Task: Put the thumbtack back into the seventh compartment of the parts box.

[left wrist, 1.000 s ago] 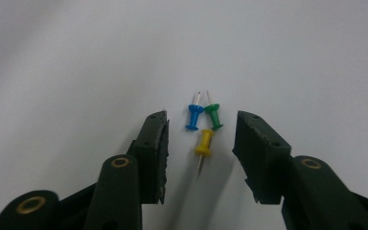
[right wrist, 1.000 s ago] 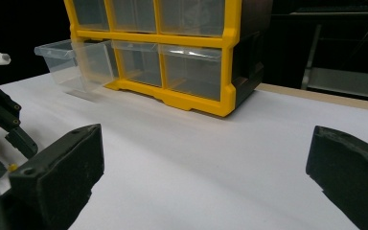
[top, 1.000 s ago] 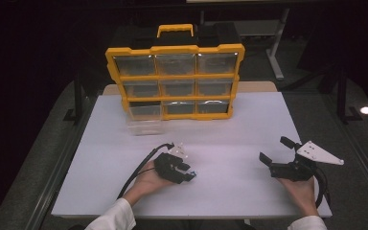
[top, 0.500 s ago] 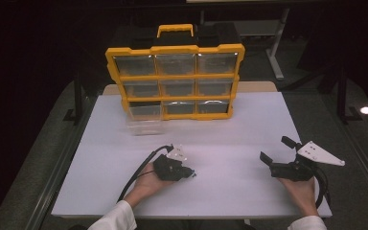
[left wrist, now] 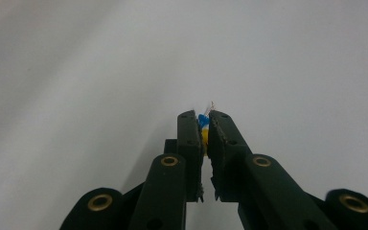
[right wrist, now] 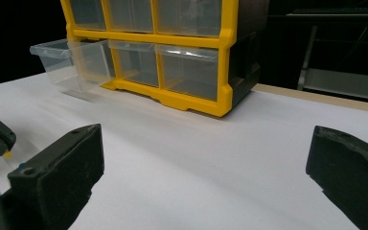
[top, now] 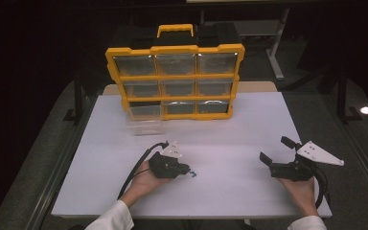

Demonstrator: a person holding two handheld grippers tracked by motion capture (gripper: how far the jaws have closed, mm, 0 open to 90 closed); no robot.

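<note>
Now we pinch the small blue-and-yellow part [left wrist: 202, 125] between our left gripper's [left wrist: 202, 117] fingertips; our right gripper [top: 277, 154] idles wide, while the pulled-out clear drawer [top: 144, 119] lies ahead.

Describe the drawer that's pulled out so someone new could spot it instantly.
Start at the yellow organizer standing at the back of the white table. Go to its bottom row, left end in the high view: the clear drawer there juts forward onto the table, while the other drawers sit flush in the frame.
</note>
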